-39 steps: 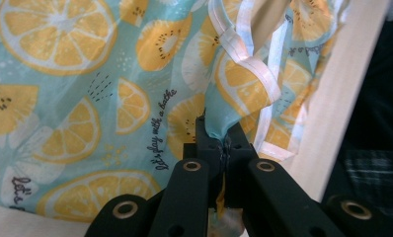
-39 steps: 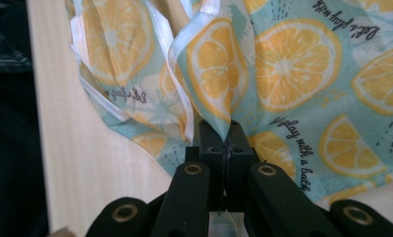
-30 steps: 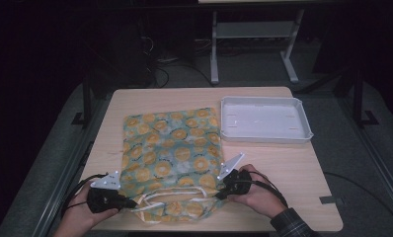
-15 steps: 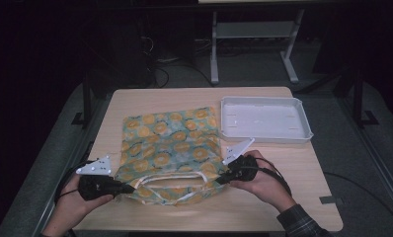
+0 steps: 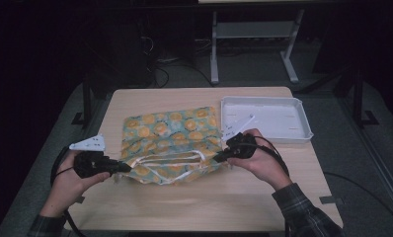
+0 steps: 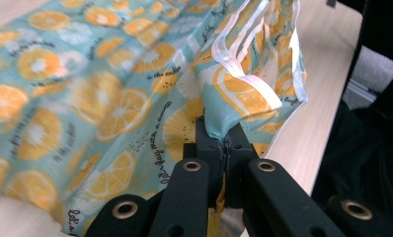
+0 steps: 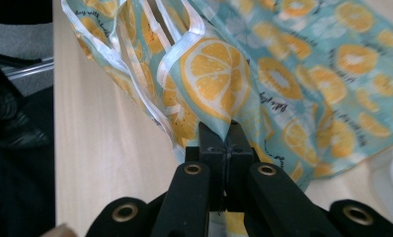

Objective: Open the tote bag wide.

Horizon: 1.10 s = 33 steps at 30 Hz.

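Tray at upper right of the table, white, nothing visible inside. Orange-print bag lies centre frame; left gripper and right gripper each clamp a near corner.

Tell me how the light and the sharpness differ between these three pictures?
High view: dim, with a dark room behind the table. Left gripper view: bright, the orange-print cloth blurred at the left, the left gripper sharp. Right gripper view: bright, the cloth soft farther off.
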Available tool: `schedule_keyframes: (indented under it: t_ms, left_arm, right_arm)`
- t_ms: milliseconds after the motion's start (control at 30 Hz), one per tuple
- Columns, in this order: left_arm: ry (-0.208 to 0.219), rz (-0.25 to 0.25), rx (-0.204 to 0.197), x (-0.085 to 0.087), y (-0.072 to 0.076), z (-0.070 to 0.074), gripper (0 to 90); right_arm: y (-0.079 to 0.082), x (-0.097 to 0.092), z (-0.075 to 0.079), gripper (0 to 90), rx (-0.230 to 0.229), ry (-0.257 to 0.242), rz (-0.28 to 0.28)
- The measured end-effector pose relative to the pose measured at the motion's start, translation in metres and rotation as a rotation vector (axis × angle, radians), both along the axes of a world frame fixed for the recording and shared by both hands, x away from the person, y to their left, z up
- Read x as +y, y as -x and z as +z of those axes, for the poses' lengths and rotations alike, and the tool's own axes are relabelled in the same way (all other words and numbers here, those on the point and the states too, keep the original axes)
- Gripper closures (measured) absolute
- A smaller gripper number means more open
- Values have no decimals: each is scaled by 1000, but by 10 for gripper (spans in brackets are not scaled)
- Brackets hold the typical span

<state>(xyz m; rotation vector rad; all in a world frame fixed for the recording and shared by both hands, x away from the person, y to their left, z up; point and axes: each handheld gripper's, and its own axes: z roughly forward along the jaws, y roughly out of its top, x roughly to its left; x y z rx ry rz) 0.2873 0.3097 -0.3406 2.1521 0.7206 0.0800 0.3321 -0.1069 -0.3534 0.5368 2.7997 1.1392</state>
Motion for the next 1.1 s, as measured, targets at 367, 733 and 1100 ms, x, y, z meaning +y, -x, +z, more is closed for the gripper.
schedule_keyframes:
  t_ms: [367,733,1100]
  left_arm:
    - [40,81,45,7,-44,10,888]
    - [60,206,109,12,-87,-8,889]
    - [37,350,212,12,-124,-43,889]
  right_arm:
    - [-47,12,19,891,6,24,-36]
    - [-90,19,2,891,43,38,-67]
    - [-128,31,-32,890,85,96,-121]
